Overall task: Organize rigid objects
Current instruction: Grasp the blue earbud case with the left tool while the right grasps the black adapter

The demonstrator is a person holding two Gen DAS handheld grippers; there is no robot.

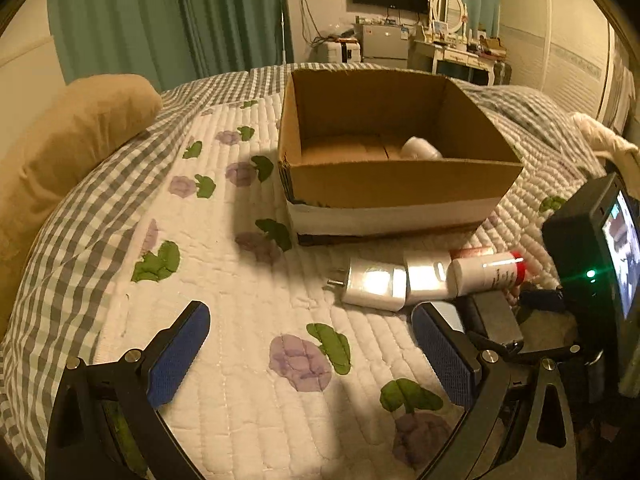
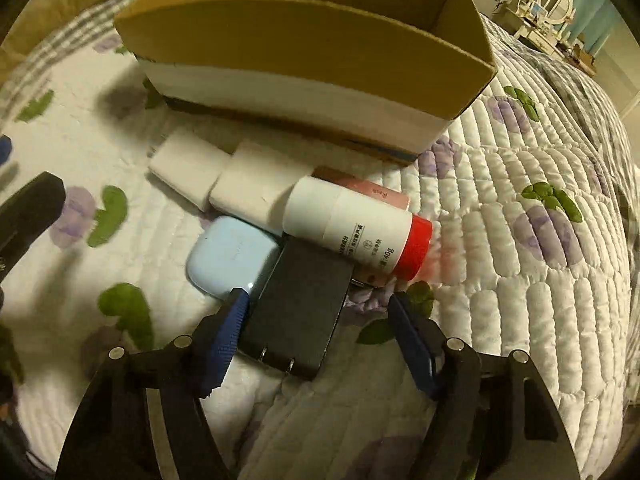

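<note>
I've got the black charger [image 2: 298, 304] between the fingers of the right tool [image 2: 318, 314], prongs pointing back at my camera. Tool is released: left pad touches or nearly touches the charger's edge, right pad stands off it, nothing gripped. Charger lies flat on the quilt [image 2: 520, 320], in front of the cardboard box [image 2: 304, 60].

Relative to the box: everything loose sits in a cluster just off its near wall. Light blue case [image 2: 230, 258] touching the charger on the left. White bottle with red cap [image 2: 352, 226] lying on its side, overlapping the charger's far end. Pink item [image 2: 368, 190] partly hidden behind the bottle. Two white adapters [image 2: 188, 168] side by side, closest to the box wall.

Left tool [image 1: 310, 350] is released too, wide apart, hovering over bare quilt in front of the box, holding nothing. From that view the box is open-topped, with one white object [image 1: 420, 148] inside at the bottom, near the front wall. Tan pillow [image 1: 72, 140] left of the box.
</note>
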